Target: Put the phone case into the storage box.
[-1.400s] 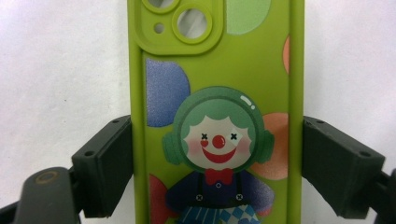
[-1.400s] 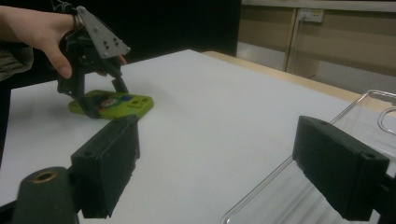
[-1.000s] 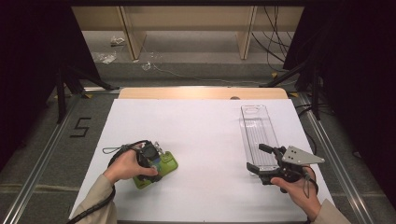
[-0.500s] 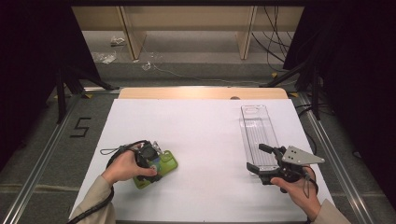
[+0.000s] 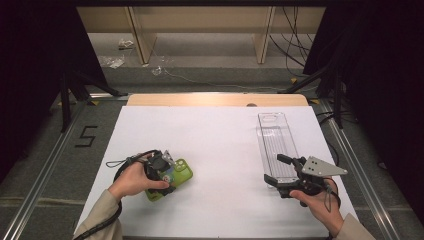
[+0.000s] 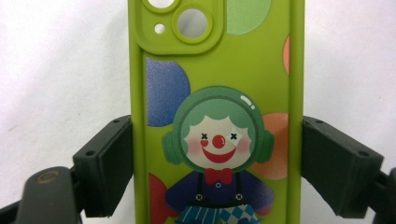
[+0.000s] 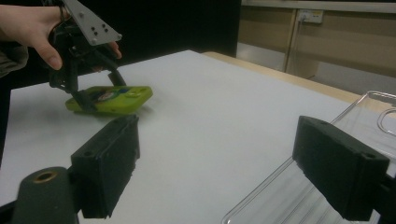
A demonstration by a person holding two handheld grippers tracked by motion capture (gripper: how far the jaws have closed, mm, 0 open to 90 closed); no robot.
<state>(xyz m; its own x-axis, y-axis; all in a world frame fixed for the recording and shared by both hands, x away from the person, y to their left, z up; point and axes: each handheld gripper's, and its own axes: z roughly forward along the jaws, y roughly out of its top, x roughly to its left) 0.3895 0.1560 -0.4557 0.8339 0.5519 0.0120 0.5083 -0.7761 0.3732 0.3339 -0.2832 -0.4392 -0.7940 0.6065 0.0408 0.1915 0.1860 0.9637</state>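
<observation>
My left claw (image 5: pixel 167 182) is clamped on the long edges of the green phone case (image 5: pixel 175 176), flat near the bench's (image 5: pixel 220 145) front-left corner. My right claw (image 5: pixel 274 170) hangs released over the clear tray's (image 5: pixel 275 137) near end, by the right edge.

The green clown-printed phone case (image 6: pixel 217 112) is running off the left gripper view's top and bottom edges. In the high view the left hand (image 5: pixel 131 179) is covering its lower left part, and the print is blurring there.
</observation>
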